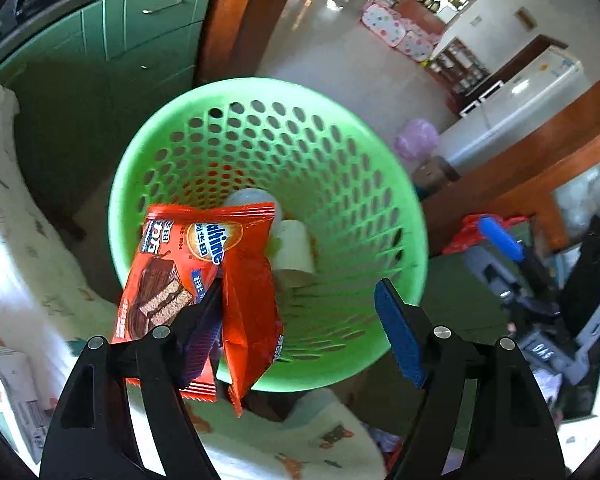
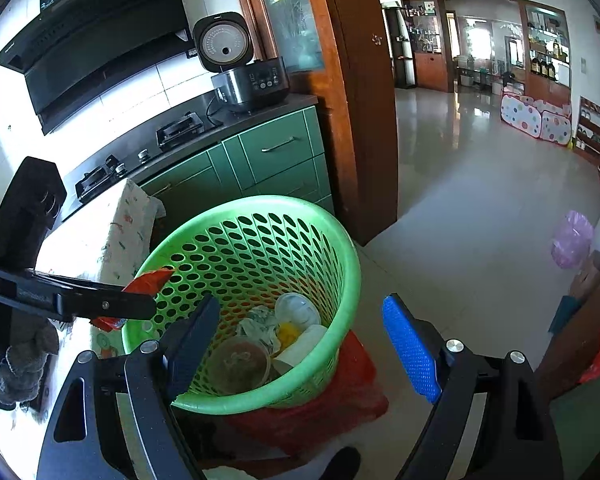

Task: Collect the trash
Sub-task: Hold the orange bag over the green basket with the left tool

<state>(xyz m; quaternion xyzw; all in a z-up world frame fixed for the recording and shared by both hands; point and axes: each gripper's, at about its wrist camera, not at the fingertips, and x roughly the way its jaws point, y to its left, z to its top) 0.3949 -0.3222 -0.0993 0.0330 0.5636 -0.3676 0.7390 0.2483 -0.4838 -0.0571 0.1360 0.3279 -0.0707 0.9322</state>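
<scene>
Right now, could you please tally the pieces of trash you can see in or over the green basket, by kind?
Orange snack wrapper, over the green basket, at the open left gripper: 1
Clear round container: 1
White cup: 1
Round white lid: 1
Crumpled paper: 1
Yellow scrap: 1
Total: 6

Rice cooker (image 2: 252, 84) on counter (image 2: 180, 140)

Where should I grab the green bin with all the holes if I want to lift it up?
Pinch the rolled rim of the green perforated plastic basket, coming straight down from above, with one finger of the tongs inside and one outside. It stands upright with its mouth open, and the rim on its right side is bare. The smooth sloping wall would probably slip.
</scene>
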